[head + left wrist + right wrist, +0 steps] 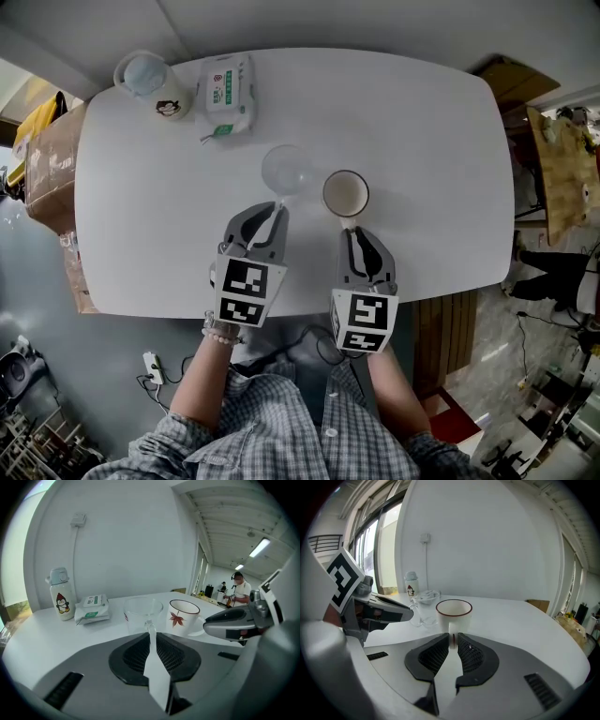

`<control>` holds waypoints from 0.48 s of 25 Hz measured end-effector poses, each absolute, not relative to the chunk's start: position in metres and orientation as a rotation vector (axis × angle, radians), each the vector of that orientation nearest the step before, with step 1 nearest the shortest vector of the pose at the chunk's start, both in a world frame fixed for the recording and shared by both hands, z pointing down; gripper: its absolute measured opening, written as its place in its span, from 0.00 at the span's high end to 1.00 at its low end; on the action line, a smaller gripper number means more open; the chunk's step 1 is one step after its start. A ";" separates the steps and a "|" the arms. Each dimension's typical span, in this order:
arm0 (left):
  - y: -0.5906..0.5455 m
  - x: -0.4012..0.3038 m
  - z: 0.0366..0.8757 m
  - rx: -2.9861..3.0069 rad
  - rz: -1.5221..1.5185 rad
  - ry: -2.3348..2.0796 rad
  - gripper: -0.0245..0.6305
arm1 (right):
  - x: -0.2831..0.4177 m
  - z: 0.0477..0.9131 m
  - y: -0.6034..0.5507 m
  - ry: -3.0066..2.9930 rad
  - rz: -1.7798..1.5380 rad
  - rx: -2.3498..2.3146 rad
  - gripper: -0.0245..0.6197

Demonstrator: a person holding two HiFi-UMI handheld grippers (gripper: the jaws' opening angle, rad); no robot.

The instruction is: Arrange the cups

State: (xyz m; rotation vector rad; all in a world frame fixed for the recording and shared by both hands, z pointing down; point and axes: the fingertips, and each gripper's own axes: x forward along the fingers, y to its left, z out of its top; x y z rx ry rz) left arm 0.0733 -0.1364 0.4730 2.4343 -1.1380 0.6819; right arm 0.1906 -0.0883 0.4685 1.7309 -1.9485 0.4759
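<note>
A clear glass cup [286, 171] and a white mug with a dark red rim [345, 193] stand side by side on the white table [441, 150]. My left gripper [277, 212] reaches the glass from the near side. In the left gripper view the glass cup [143, 612] has its thin handle pinched between the pads of the left gripper [150, 633]. My right gripper [352, 231] sits just behind the mug. In the right gripper view the mug [453, 612] has its handle clamped in the narrow gap of the right gripper [453, 640]. Both cups rest upright on the table.
A white bottle with a penguin picture [150, 80] and a pack of wipes [228, 94] lie at the table's far left. A cardboard box [52, 159] stands beside the left edge. A person [241, 590] stands far off in the room beyond.
</note>
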 end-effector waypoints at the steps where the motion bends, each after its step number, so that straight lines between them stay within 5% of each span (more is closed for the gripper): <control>1: -0.136 0.074 0.473 2.427 0.675 -1.146 0.89 | 0.190 0.469 -0.090 -1.945 0.480 1.734 0.86; 12: -0.136 0.076 0.475 2.392 0.636 -1.167 0.89 | 0.182 0.471 -0.113 -1.941 0.528 1.794 0.86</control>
